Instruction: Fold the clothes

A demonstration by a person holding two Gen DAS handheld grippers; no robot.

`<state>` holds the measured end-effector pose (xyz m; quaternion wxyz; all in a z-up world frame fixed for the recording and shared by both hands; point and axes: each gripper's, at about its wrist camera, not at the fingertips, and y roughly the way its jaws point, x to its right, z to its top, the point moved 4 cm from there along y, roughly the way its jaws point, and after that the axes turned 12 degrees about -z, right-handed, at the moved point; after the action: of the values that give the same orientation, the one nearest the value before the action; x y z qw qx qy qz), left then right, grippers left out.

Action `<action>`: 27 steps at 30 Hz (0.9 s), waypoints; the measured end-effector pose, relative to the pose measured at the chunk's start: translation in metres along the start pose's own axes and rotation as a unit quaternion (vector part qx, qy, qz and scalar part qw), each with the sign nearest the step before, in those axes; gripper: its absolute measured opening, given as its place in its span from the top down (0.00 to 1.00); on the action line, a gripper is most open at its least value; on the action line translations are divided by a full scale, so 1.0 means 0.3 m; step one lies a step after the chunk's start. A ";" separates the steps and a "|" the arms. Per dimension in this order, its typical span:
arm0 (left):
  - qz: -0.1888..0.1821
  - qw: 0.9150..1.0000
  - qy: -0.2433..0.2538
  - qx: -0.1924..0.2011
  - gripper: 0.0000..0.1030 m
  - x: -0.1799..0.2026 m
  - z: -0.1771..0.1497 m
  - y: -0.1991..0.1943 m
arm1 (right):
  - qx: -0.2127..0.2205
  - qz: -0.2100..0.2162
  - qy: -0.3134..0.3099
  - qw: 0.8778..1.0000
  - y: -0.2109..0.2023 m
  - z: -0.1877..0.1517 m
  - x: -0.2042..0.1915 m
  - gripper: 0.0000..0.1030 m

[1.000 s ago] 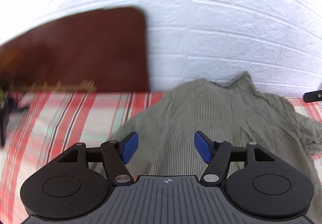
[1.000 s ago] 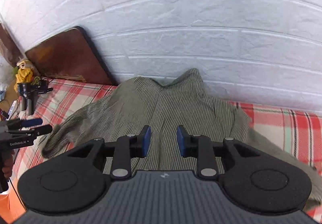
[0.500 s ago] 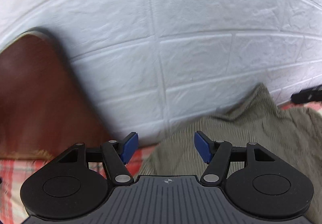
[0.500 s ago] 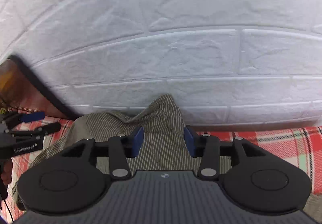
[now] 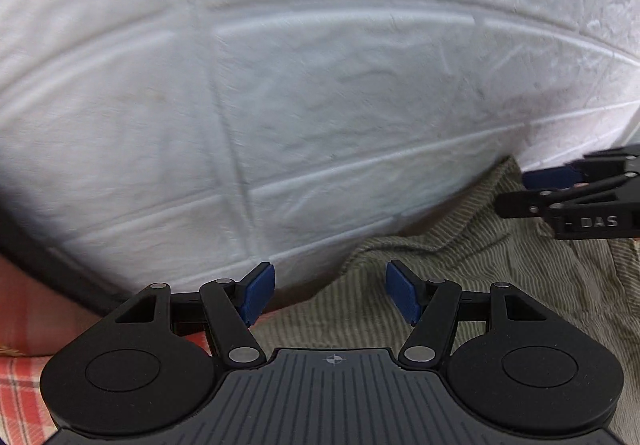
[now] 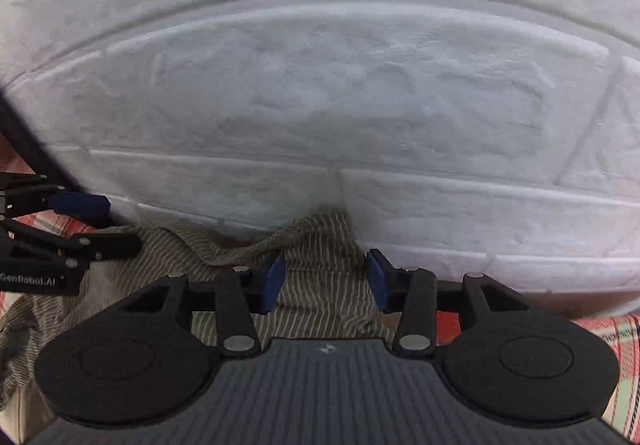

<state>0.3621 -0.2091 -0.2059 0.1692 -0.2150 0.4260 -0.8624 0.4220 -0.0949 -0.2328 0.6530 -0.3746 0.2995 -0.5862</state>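
Striped shirt [image 6: 320, 241] soft, limp, bunched at wall; both tools, left [image 5: 330, 295] and right [image 6: 326, 279], apart; grip raised 12 o'clock edge.

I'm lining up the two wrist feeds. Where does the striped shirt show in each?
Left wrist: the shirt fills the lower right, running from between the left gripper fingers to below the right gripper.
Right wrist: the shirt lies bottom centre to lower left, peaking between the right gripper fingers.
Shared landmark: the white brick wall behind it.
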 end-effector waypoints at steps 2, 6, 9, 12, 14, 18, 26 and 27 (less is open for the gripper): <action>-0.006 1.000 0.000 -0.010 0.28 0.009 -0.004 0.022 | -0.003 -0.003 -0.004 1.000 0.023 -0.003 -0.003 0.51; -0.018 1.000 0.003 -0.024 0.90 0.036 -0.013 0.053 | -0.007 0.021 0.021 1.000 0.023 -0.016 0.016 0.85; 0.004 0.999 0.024 0.028 0.96 0.072 -0.021 0.006 | 0.046 0.044 0.047 0.997 -0.062 -0.012 0.044 0.87; 0.038 0.997 0.024 0.066 0.97 0.066 -0.029 -0.012 | 0.091 0.040 0.078 0.992 -0.103 -0.018 0.101 0.87; 0.073 0.995 0.021 0.063 0.96 0.042 -0.034 0.019 | 0.083 0.023 0.086 0.993 -0.067 -0.033 0.122 0.87; 0.094 0.994 -0.037 0.043 0.96 -0.047 -0.059 0.070 | 0.061 0.005 0.094 0.994 0.008 -0.060 0.131 0.86; 0.007 0.996 -0.066 0.056 0.67 -0.073 -0.052 -0.020 | 0.041 0.015 0.082 0.996 0.052 -0.046 0.113 0.81; -0.013 0.996 -0.066 0.060 0.57 -0.065 -0.042 -0.034 | 0.041 0.018 0.083 0.996 0.049 -0.046 0.113 0.79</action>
<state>0.3710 -0.1857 -0.2088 0.1983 -0.2661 0.3583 -0.8726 0.4232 -0.1299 -0.2508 0.6514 -0.2922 0.3346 -0.6151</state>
